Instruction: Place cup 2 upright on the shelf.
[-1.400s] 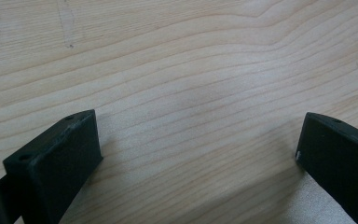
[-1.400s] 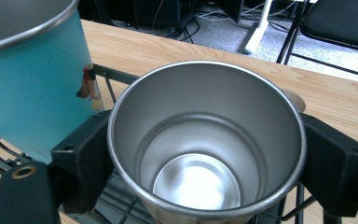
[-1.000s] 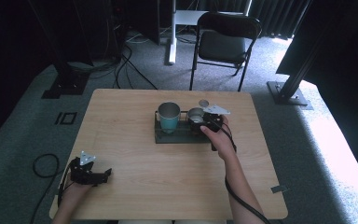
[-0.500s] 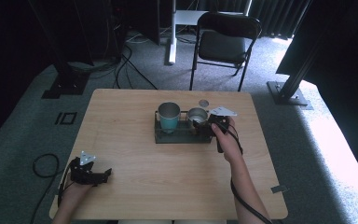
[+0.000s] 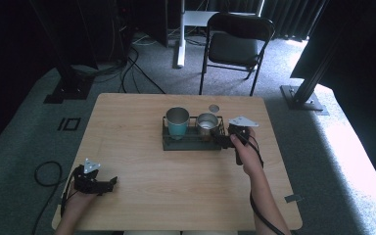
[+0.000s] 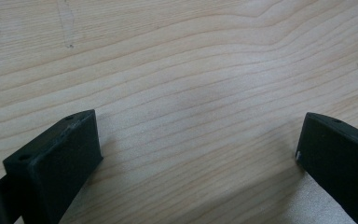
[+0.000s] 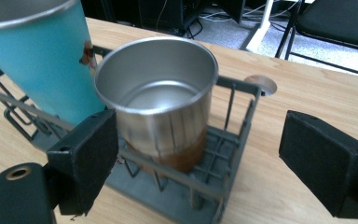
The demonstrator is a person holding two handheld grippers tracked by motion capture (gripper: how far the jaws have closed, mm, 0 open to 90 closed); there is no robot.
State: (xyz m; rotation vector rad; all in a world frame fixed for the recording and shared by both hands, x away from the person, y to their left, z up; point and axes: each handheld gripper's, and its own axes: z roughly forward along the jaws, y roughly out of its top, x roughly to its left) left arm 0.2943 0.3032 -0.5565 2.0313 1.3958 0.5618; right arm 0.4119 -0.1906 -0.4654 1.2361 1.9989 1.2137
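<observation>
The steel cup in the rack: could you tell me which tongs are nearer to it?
Right. The right tongs sit open beside the steel cup; the left tongs rest far off, near the table's front-left corner.

High view overhead, far; gripper views close; all share table.

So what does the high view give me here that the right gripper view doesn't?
High view alone: the left gripper resting open near the table's near left corner, the person's forearms, and the carpet with cables. Right gripper view alone: the steel cup's empty inside, the brown band round its base and a small sticker on the teal cup. Both share: the two cups standing upright in the wire rack, the round hole in the table, the black chair and the right gripper, jaws open.
</observation>
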